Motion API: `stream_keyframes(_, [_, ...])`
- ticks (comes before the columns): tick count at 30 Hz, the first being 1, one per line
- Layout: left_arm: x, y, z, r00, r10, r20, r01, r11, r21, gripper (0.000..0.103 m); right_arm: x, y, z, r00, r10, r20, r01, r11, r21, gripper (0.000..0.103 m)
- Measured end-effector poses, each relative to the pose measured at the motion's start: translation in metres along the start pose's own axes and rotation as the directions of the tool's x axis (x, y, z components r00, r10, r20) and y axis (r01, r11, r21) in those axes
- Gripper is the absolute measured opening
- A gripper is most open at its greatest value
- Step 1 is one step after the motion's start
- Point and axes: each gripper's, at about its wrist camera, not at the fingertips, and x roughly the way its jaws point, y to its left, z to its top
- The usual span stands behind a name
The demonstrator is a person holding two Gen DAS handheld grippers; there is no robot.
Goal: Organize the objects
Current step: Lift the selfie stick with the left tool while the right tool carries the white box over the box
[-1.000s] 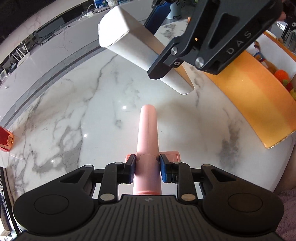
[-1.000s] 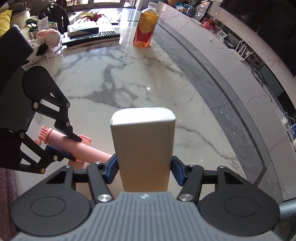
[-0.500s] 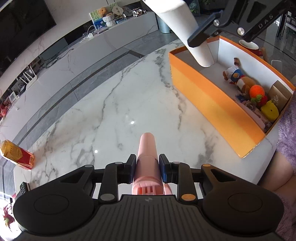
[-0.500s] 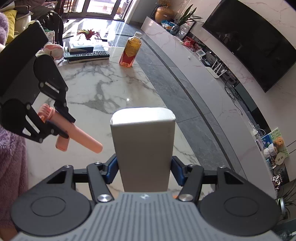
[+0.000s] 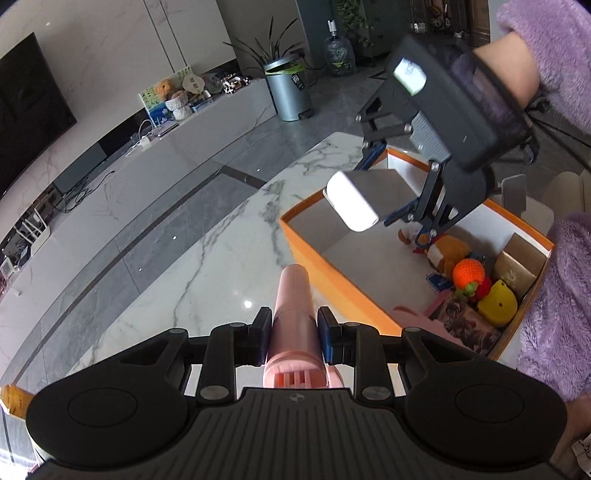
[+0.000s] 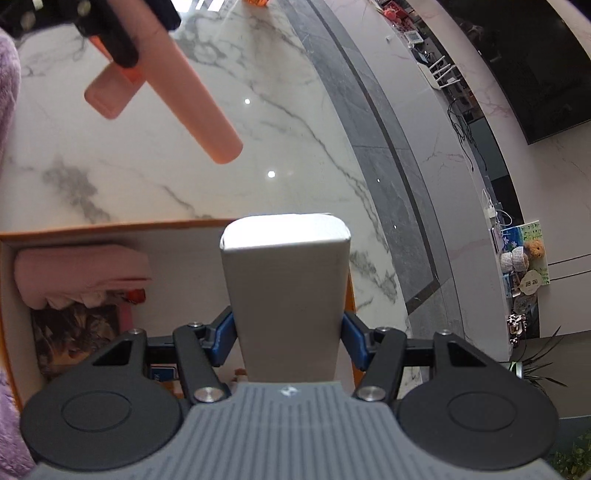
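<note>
My left gripper (image 5: 294,336) is shut on a pink tube-shaped toy (image 5: 293,295) with a side handle, held in the air above the marble table (image 5: 207,280). My right gripper (image 6: 288,339) is shut on a white rectangular box (image 6: 284,288) and hangs over the open orange storage box (image 6: 110,226). In the left wrist view the right gripper (image 5: 388,188) and white box (image 5: 354,199) hover above the orange box's (image 5: 332,280) far bare end. In the right wrist view the pink toy (image 6: 192,99) and left gripper (image 6: 147,29) sit at the upper left, outside the box.
The orange box holds a plush toy (image 5: 447,251), an orange knitted fruit (image 5: 469,273), a yellow toy (image 5: 496,302), a brown carton (image 5: 517,266), a pink cloth (image 6: 81,273) and a dark book (image 6: 74,332). A purple sleeve (image 5: 554,295) borders its right side. A metal bin (image 5: 286,92) stands on the floor beyond.
Both grippers rose off the table and swung toward the orange box. The white box now hangs over the box's inside; the pink toy is higher and close to its near wall.
</note>
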Motion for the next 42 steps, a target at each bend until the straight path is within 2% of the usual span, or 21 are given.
stream_keyframes(4, [0.012, 0.000, 0.021, 0.999, -0.039, 0.019, 0.039, 0.999, 0.026, 0.031, 0.039, -0.007, -0.007, 0.999, 0.024, -0.044, -0.024, 1.000, -0.005, 0.061])
stream_keyframes(7, [0.020, 0.001, 0.030, 0.998, -0.056, 0.023, 0.055, 0.998, 0.043, 0.031, 0.060, -0.012, -0.009, 0.997, 0.064, -0.047, -0.063, 0.998, 0.023, 0.062])
stream_keyframes(17, [0.047, 0.002, 0.037, 0.998, -0.065, 0.006, 0.065, 0.997, 0.050, 0.031, 0.099, -0.003, -0.011, 0.992, 0.111, 0.062, -0.112, 0.994, 0.012, 0.062])
stream_keyframes(22, [0.050, -0.001, 0.041, 0.997, -0.073, 0.004, 0.073, 0.995, 0.065, 0.031, 0.109, 0.002, -0.015, 0.991, 0.100, 0.090, -0.101, 0.995, 0.008, 0.062])
stream_keyframes(26, [0.052, -0.005, 0.046, 0.997, -0.077, 0.012, 0.076, 0.995, 0.070, 0.031, 0.100, 0.002, -0.019, 0.991, 0.091, 0.099, -0.093, 0.996, 0.014, 0.066])
stream_keyframes(30, [0.055, -0.012, 0.051, 0.994, -0.105, 0.025, 0.103, 0.992, 0.069, 0.031, 0.070, -0.005, -0.033, 0.985, 0.089, 0.149, -0.100, 0.993, 0.068, 0.056])
stream_keyframes(32, [0.060, -0.020, 0.054, 0.992, -0.124, 0.024, 0.122, 0.989, 0.080, 0.031, 0.046, -0.006, -0.044, 0.978, 0.086, 0.191, -0.102, 0.992, 0.078, 0.056])
stream_keyframes(37, [0.083, -0.045, 0.062, 0.981, -0.194, 0.014, 0.192, 0.976, 0.098, 0.031, -0.001, 0.008, -0.063, 0.968, 0.100, 0.231, -0.107, 0.994, 0.017, 0.057])
stream_keyframes(42, [0.115, -0.055, 0.071, 0.970, -0.242, -0.005, 0.242, 0.970, 0.035, 0.031, -0.016, 0.020, -0.075, 0.961, 0.090, 0.261, -0.084, 0.996, -0.035, 0.057])
